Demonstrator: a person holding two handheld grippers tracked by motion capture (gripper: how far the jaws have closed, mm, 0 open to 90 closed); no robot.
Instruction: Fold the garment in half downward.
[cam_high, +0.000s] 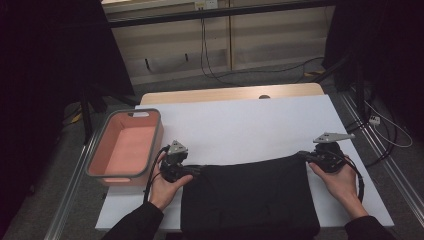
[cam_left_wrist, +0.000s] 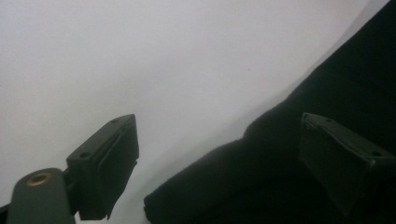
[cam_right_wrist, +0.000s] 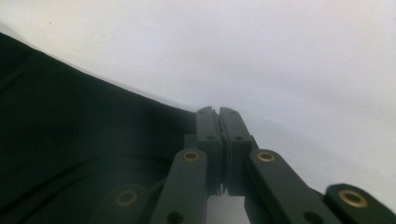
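Note:
A black cloth (cam_high: 250, 200) lies flat at the near edge of the white table (cam_high: 240, 125). My left gripper (cam_high: 192, 170) sits at the cloth's far left corner. In the left gripper view it (cam_left_wrist: 217, 120) stands open: one jaw hangs over the bare table and the other over the cloth (cam_left_wrist: 280, 177), with the cloth's corner low between them. My right gripper (cam_high: 304, 156) is at the cloth's far right corner. In the right gripper view its (cam_right_wrist: 217, 111) jaws are pressed together where the cloth's (cam_right_wrist: 70, 140) edge runs into them, pinching that corner.
A pink bin (cam_high: 125, 150) with a grey rim stands at the table's left edge, just left of my left hand. Bare white tabletop stretches beyond the cloth. Cables lie on the floor behind and to the right of the table.

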